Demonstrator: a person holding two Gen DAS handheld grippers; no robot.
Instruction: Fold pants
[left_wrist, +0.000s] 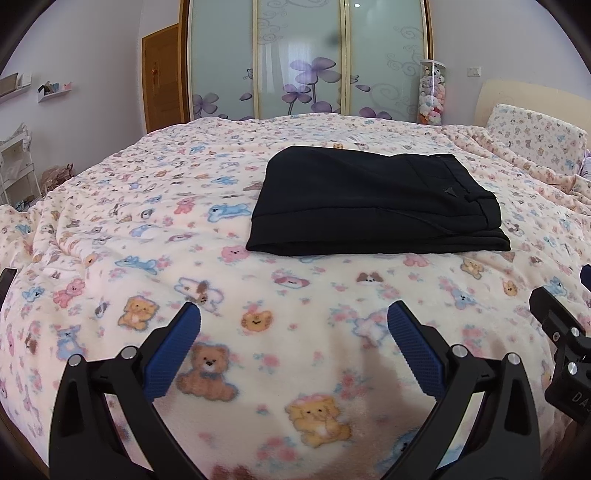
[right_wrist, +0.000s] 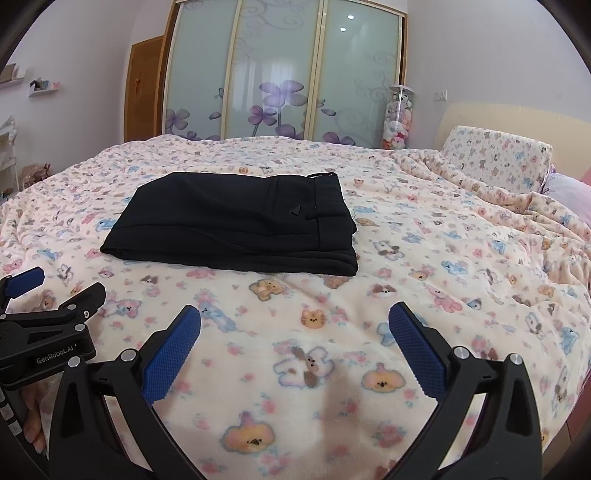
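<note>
Black pants lie folded into a flat rectangle on the bed, waistband to the right; they also show in the right wrist view. My left gripper is open and empty, held above the blanket well short of the pants. My right gripper is open and empty, also nearer than the pants. The left gripper shows at the left edge of the right wrist view, and part of the right gripper's body at the right edge of the left wrist view.
The bed is covered by a cream blanket with cartoon animals. A pillow and rumpled bedding lie at the right. Sliding wardrobe doors, a tube of plush toys and a wooden door stand behind.
</note>
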